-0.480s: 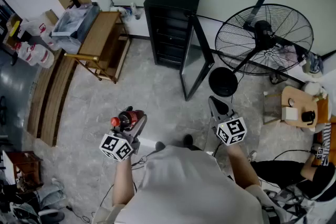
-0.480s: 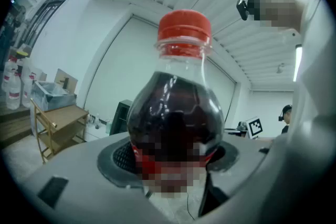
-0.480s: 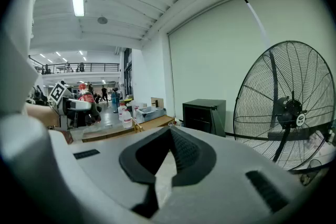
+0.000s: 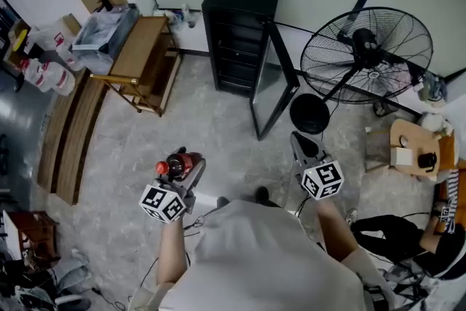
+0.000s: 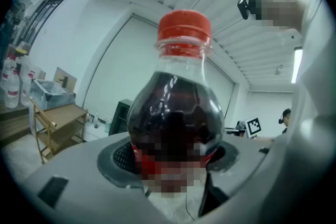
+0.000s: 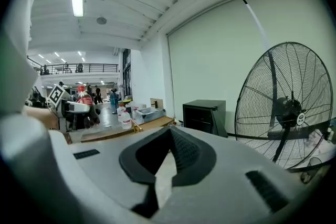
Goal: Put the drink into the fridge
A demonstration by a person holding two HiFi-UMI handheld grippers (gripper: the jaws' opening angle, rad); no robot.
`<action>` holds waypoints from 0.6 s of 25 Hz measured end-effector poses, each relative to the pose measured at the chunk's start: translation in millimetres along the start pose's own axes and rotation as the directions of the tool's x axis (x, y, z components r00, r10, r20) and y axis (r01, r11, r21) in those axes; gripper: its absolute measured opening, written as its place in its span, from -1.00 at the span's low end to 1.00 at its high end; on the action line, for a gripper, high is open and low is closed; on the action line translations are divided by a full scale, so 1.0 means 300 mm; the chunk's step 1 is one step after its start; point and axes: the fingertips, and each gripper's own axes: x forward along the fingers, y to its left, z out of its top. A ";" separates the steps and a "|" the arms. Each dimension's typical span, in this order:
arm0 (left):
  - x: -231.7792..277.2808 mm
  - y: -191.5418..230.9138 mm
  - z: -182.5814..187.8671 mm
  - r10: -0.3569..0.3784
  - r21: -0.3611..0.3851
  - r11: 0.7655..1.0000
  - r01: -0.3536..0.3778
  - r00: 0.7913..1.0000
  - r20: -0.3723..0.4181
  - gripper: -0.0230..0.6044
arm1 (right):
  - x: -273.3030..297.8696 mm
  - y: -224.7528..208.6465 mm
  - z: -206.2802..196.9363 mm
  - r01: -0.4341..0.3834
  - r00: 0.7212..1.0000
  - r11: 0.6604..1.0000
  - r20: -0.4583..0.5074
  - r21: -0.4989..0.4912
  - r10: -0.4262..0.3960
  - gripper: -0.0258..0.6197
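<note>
Drink (image 5: 173, 107) is pinched in your left claw (image 4: 186, 170): it's a dark soda bottle, and the jaws are spread wide around its fat lower half with the pads pressing on it. The red cap (image 5: 185, 26) sticks out past the jaws. You've got it up in the air over the floor (image 4: 211, 131), out in front of your left side, so it's not in the fridge yet.

Your right claw (image 6: 168, 134) has its tips pressed together with nothing between them, and it's hanging over the floor too, level with the left one.

Further out, the black fridge (image 4: 237, 29) stands against the wall, well apart from both claws, with its door (image 4: 273, 87) swung open toward you. A big fan (image 4: 368, 54) is just to the right of it. On the left there's a wooden worktop (image 4: 142, 47) with a plastic tub (image 4: 102, 29) sitting on its far end.
</note>
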 end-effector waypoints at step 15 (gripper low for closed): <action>-0.135 0.103 0.009 -0.042 -0.008 0.999 0.042 0.998 -0.039 0.02 | 0.039 0.171 -0.054 0.059 0.998 0.997 -0.031 0.043 -0.058 -0.93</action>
